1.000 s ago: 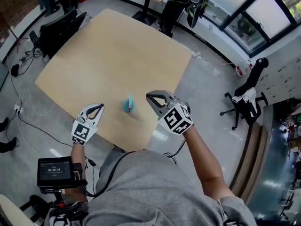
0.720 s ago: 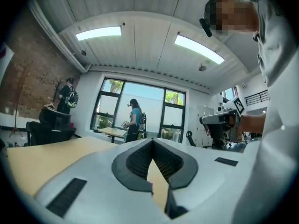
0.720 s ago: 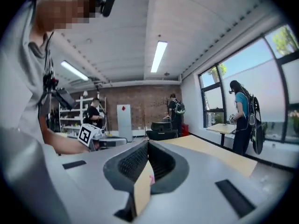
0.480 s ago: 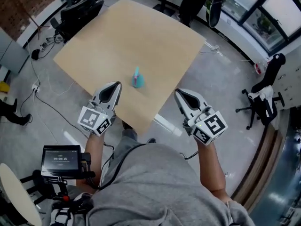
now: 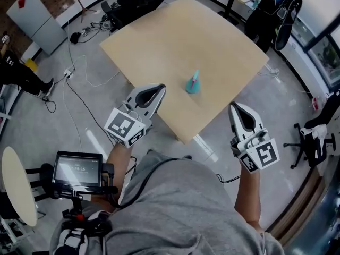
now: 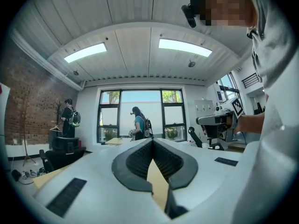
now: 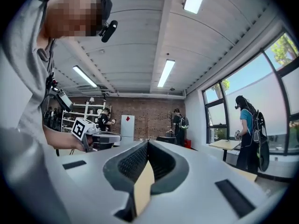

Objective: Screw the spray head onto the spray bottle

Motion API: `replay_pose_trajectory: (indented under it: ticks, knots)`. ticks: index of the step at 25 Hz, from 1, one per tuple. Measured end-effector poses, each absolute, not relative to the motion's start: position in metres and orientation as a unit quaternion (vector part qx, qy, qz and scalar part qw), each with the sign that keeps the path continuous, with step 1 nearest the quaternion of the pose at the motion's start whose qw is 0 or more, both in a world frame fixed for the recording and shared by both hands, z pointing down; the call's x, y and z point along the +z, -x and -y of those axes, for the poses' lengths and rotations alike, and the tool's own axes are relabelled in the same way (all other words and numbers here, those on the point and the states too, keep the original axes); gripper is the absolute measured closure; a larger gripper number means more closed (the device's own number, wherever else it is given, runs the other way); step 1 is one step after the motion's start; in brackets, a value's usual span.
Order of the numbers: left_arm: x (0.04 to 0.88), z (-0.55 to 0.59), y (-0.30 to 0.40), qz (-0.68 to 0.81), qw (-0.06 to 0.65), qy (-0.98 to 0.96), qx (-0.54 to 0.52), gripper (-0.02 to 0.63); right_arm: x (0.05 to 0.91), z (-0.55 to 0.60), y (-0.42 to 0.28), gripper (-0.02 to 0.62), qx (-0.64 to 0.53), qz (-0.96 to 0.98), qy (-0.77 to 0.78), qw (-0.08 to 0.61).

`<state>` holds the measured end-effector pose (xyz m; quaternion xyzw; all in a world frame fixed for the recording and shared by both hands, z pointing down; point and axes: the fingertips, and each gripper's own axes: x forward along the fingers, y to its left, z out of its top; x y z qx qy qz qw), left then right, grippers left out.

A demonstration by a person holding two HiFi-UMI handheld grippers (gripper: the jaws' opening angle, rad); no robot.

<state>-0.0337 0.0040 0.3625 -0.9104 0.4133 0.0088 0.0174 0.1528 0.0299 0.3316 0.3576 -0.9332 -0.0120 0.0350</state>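
A small teal spray bottle (image 5: 192, 84) with a pale pinkish top stands upright on the light wooden table (image 5: 170, 41), near its front corner. Whether the head is screwed down is too small to tell. My left gripper (image 5: 159, 87) hangs over the table's near-left edge, left of the bottle and apart from it, jaws shut and empty. My right gripper (image 5: 235, 106) is held off the table's right edge over the floor, also shut and empty. Both gripper views look level across the room, with shut tips (image 6: 152, 141) (image 7: 147, 143) and no bottle in sight.
A small screen on a stand (image 5: 78, 169) and a round white table (image 5: 13, 185) sit at lower left. Cables (image 5: 79, 73) run over the floor left of the table. A black office chair (image 5: 319, 137) stands at right. People stand by a desk at the windows (image 6: 139, 125).
Both grippers have drawn back from either side of the bottle toward the person, the right one now off the table. The bottle stays standing. The head view has swung left.
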Motion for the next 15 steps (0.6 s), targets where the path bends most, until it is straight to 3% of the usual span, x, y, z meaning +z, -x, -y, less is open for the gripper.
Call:
replay_pose_trajectory:
  ticks: [15]
  knots:
    - [0.352,-0.023,0.121,-0.368,0.029,0.929,0.008,0.603,0.317,-0.061,-0.065,0.591,-0.02,0.914,-0.405,0.024]
